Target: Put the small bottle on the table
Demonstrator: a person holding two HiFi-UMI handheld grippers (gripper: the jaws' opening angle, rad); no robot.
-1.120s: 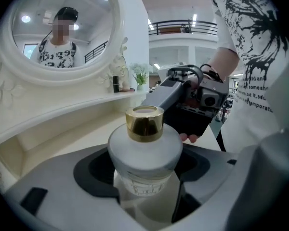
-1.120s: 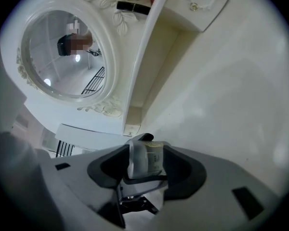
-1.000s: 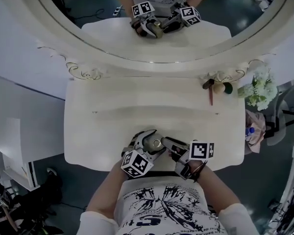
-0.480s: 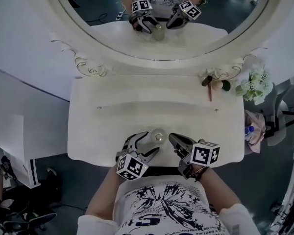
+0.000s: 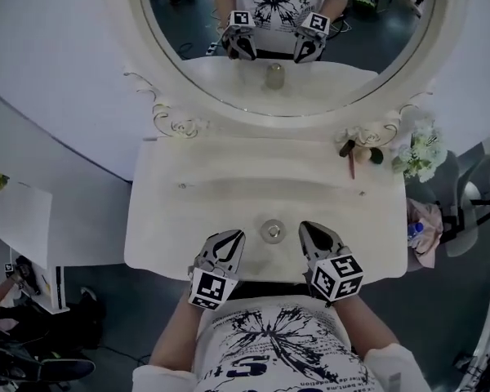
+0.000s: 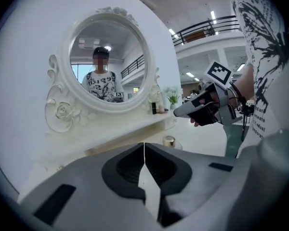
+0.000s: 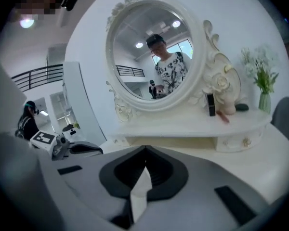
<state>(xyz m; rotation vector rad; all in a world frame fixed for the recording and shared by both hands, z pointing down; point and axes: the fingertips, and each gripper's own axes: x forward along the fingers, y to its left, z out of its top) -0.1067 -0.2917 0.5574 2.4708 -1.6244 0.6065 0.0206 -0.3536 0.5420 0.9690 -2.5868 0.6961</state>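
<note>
The small bottle (image 5: 271,231), pale with a round metallic cap, stands upright on the white dressing table (image 5: 180,227) near its front edge. It also shows in the left gripper view as the small bottle (image 6: 169,141), just beyond the jaws. My left gripper (image 5: 232,237) sits to the bottle's left and my right gripper (image 5: 309,229) to its right, both apart from it. Each gripper's jaws meet along a thin seam with nothing between them, the left gripper (image 6: 144,150) and the right gripper (image 7: 145,159) alike. The bottle is hidden in the right gripper view.
A large oval mirror (image 5: 278,39) rises behind the table and reflects the bottle and both grippers. Cosmetics (image 5: 355,147) lie on the raised back shelf at right, beside white flowers (image 5: 420,149). A chair with a blue-capped water bottle (image 5: 415,229) stands right of the table.
Both grippers let go of the bottle, drew back toward the person and shut. The bottle, earlier held between them, now stands alone on the table.
</note>
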